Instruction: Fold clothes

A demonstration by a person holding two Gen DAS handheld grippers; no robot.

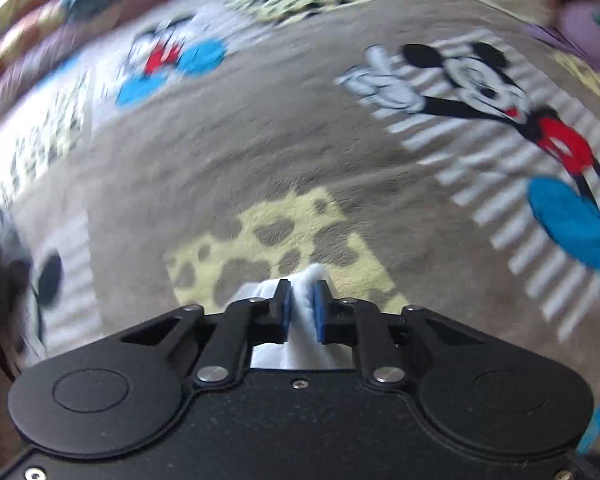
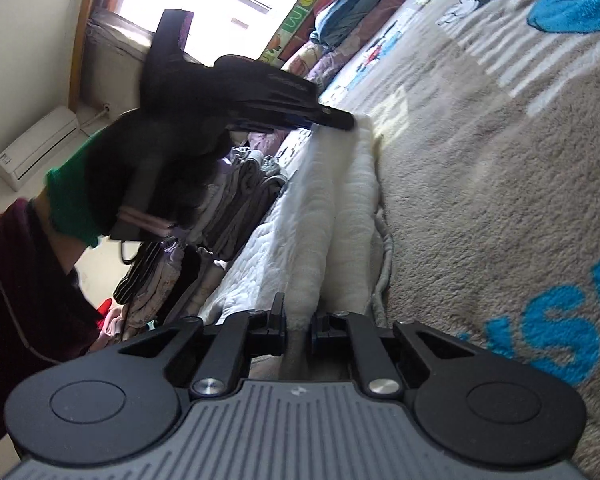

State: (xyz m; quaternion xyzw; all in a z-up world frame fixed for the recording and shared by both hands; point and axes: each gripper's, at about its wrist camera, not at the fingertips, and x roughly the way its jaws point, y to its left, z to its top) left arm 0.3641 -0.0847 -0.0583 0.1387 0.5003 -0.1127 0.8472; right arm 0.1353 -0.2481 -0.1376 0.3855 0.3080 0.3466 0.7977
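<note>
White fleece garment [image 2: 340,216] stretched between both grippers, left fingers [image 1: 283,308] and right fingers [image 2: 278,320] clamped on its edges.

Your white fuzzy garment [image 2: 340,208] runs as a long, rolled band from the bottom center of the right wrist view up toward its middle; in the left wrist view, 1 bunched corner [image 1: 300,312] shows at bottom center.

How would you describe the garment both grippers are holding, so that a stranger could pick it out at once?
Find the beige fleece blanket with cartoon mice. Along its edge stretches a white fluffy ribbed garment, pinched by the left gripper and right gripper. Unlike the folded grey clothes stacked beside it, it is plain white and stretched out.
</note>
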